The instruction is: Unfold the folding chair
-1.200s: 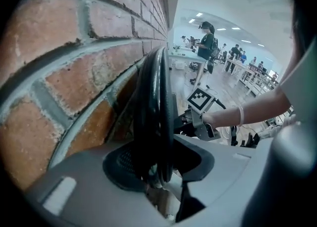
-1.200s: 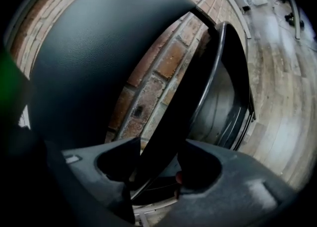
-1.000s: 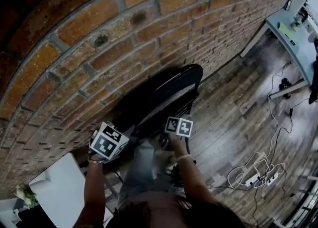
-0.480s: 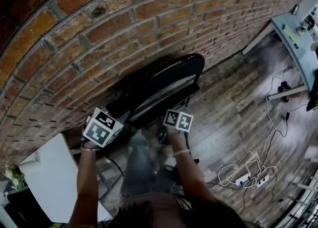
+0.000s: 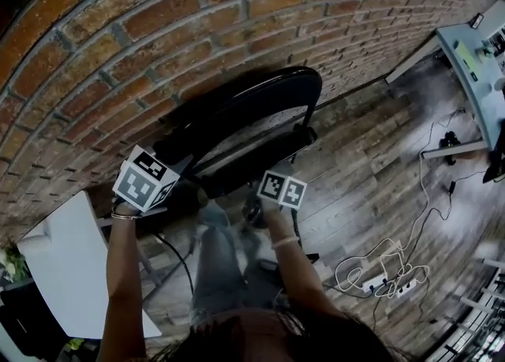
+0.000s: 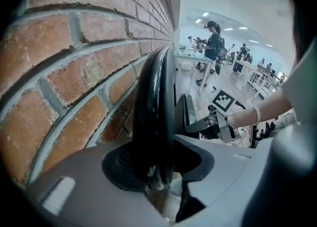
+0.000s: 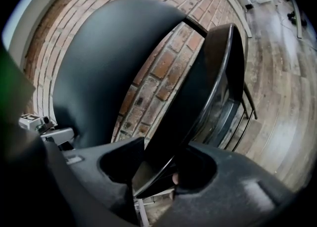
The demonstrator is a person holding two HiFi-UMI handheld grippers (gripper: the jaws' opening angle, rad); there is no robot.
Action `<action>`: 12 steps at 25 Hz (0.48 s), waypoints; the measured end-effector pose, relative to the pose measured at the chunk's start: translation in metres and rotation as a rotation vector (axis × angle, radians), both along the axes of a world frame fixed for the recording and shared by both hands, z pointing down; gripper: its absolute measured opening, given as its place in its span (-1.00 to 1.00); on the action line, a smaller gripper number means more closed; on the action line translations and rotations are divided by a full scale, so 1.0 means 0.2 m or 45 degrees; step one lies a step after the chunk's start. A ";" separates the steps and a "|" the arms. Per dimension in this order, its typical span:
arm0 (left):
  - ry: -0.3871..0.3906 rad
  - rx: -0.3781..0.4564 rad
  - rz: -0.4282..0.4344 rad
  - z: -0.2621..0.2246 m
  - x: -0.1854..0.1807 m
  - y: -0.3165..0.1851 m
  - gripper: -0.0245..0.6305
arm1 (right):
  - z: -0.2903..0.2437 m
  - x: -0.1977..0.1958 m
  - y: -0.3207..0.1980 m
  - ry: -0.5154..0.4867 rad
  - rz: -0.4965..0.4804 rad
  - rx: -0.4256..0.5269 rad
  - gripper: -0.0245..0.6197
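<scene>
Brick wall (image 5: pixel 237 21) above a plank floor (image 5: pixel 371 171); the black folding chair (image 5: pixel 252 108) stands against the wall. Left gripper (image 6: pixel 158 171): jaws clamp the backrest rim (image 6: pixel 156 97) and have just been opening. Right gripper (image 7: pixel 158 171): jaws clamp the seat panel (image 7: pixel 198 97) edge, having just been closing. Pad contact lies in shadow. Each marker cube (image 5: pixel 142 185) carries square codes. The person's body hides the chair legs. Both forearms reach forward.

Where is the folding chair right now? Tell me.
In the head view it is at centre: the folding chair stands on the wood floor right beside the brick wall, just ahead of the person's legs.
</scene>
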State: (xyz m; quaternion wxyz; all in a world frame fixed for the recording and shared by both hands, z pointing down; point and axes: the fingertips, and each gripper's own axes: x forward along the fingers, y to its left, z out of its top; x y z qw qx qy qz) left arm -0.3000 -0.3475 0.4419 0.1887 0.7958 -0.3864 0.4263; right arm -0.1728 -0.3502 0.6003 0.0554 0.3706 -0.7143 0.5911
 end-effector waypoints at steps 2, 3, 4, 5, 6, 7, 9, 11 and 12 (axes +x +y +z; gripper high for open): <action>-0.001 0.005 -0.007 0.00 0.00 0.00 -0.46 | 0.00 0.02 0.03 -0.011 0.000 -0.006 -0.36; -0.002 0.004 -0.012 0.01 0.00 0.00 -0.46 | 0.01 0.04 0.05 -0.015 0.000 -0.013 -0.36; -0.003 0.002 -0.017 0.01 -0.01 0.00 -0.45 | 0.02 0.05 0.07 -0.019 -0.001 -0.021 -0.36; -0.003 -0.001 -0.020 0.02 -0.01 0.01 -0.45 | 0.02 0.06 0.10 -0.025 -0.002 -0.029 -0.35; -0.002 -0.004 -0.022 0.02 -0.01 0.01 -0.45 | 0.03 0.08 0.12 -0.031 -0.003 -0.035 -0.35; -0.001 -0.006 -0.021 0.02 0.00 0.01 -0.45 | 0.04 0.10 0.14 -0.037 -0.003 -0.039 -0.35; 0.004 -0.010 -0.020 0.03 0.00 0.01 -0.45 | 0.05 0.14 0.19 -0.049 -0.001 -0.050 -0.35; 0.010 -0.014 -0.020 0.04 0.01 0.03 -0.44 | 0.06 0.18 0.25 -0.062 0.000 -0.068 -0.34; 0.013 -0.016 -0.020 0.04 0.02 0.03 -0.44 | 0.07 0.20 0.27 -0.068 0.001 -0.078 -0.33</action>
